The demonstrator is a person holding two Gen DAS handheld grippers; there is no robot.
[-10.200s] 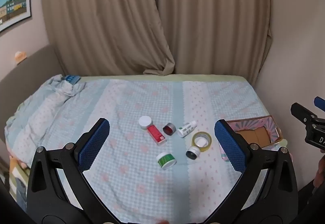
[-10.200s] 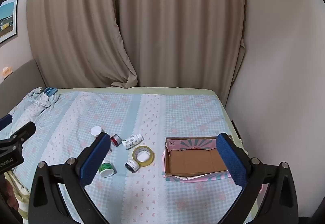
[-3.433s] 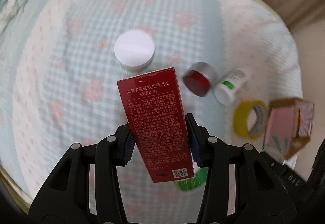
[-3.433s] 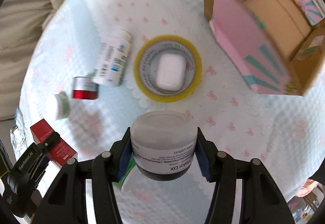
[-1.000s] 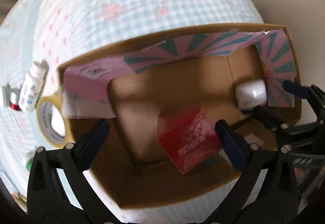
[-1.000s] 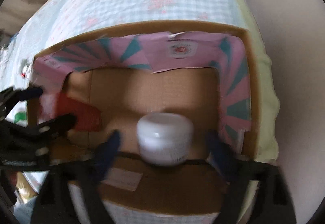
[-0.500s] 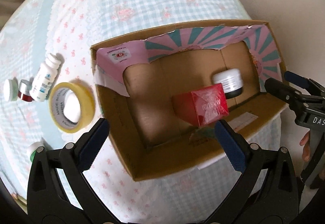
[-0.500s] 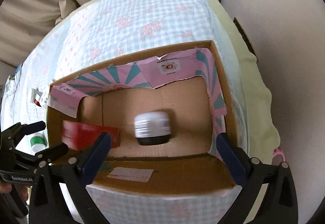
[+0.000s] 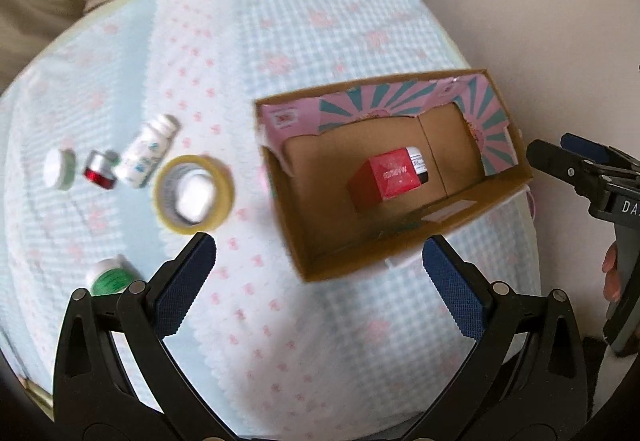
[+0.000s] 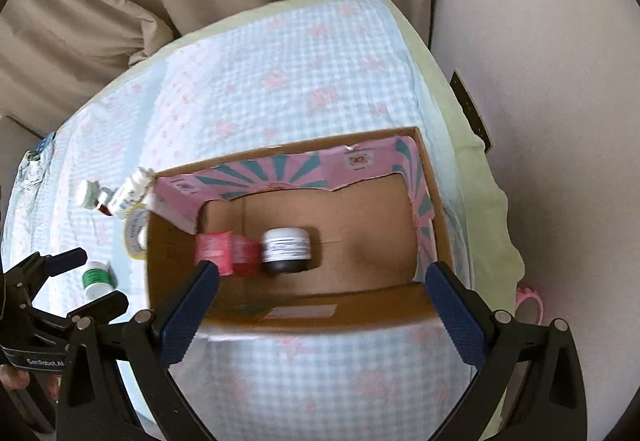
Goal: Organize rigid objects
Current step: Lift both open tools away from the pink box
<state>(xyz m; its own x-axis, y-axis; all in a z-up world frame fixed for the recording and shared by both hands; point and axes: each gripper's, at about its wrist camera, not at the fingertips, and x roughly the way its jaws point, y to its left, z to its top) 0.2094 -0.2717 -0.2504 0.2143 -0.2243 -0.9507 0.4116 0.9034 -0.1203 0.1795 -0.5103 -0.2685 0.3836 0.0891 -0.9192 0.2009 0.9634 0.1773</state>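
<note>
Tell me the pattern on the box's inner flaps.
Pink with teal sunburst stripes on the cardboard box; clearest in the right wrist view.

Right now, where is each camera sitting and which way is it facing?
Left wrist: on the open left gripper, above the bed, tilted down at the cardboard box and tape roll; its blue-padded fingers and the right gripper show.
Right wrist: on the open right gripper, over the box's near wall, looking into it at the red carton and white jar; the left gripper shows.
Shared: box, carton, jar, tape roll, green-lidded jar.
</note>
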